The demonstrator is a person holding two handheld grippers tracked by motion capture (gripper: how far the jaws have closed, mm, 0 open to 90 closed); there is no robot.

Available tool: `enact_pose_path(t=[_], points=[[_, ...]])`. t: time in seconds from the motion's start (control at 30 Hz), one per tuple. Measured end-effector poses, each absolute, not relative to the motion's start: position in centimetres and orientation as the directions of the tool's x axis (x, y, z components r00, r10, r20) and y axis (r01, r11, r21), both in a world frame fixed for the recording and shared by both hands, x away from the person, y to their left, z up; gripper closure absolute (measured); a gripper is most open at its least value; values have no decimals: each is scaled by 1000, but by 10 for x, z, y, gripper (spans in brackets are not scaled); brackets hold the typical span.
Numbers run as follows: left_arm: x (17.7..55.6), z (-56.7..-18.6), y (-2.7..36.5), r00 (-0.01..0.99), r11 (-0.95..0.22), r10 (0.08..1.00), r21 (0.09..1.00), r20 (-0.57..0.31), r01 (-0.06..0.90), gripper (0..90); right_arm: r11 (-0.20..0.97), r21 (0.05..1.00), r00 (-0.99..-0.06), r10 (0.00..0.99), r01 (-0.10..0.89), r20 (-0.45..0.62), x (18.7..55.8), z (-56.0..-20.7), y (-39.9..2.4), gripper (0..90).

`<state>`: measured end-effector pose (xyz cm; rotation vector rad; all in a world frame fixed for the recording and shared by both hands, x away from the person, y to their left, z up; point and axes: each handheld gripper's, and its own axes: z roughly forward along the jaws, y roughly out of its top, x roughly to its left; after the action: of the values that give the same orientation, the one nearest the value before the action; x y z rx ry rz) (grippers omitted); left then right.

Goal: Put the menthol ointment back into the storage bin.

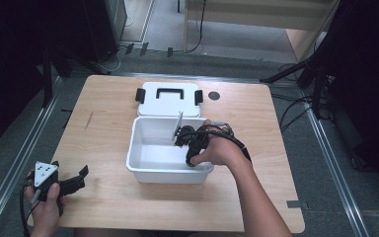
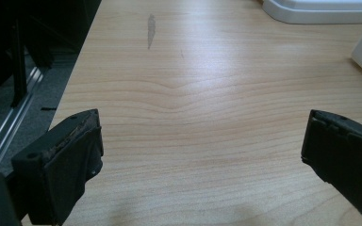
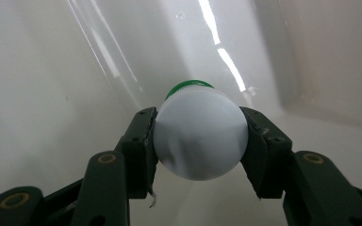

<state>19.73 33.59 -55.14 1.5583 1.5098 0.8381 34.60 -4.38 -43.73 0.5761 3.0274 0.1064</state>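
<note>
Work in hand: the right gripper (image 1: 185, 140) is carrying a small white bottle (image 3: 200, 139) with a green cap (image 3: 188, 86) inside the white bin (image 1: 143, 170), apparently setting it down there.
Bottle's place: it is sitting clamped between the right gripper's jaws, seen end-on in the right gripper view, its rounded base facing the camera and the cap pointing toward the bin's wall; whether it is touching the floor of the bin I cannot tell.
Right jaws: they are clenching the bottle across its body, one pad on each side.
Left gripper (image 1: 74, 181): it is resting near the table's (image 1: 103, 148) near left corner, well apart from the bin, its jaws standing wide and holding nothing.
Lid (image 1: 169, 98): it is lying flat on the table just behind the bin, black handle and clasps facing up.
How the bottle is likely handling: it is looking like light, smooth plastic, fairly stiff but round, so it is liable to roll or slip sideways between flat pads.
Where to hold: across the widest part of the body, as the jaws are doing now, not on the narrow cap.
Risk: if let go on its side, it is probably going to roll across the glossy floor of the bin.
</note>
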Motion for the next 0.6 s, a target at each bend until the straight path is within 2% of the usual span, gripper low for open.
enact_pose_path(t=[0.6], points=[[197,-551,336,70,24,995,883,-65,470,2,935,75,-937,348,346,-20,347,-454,-40,519]])
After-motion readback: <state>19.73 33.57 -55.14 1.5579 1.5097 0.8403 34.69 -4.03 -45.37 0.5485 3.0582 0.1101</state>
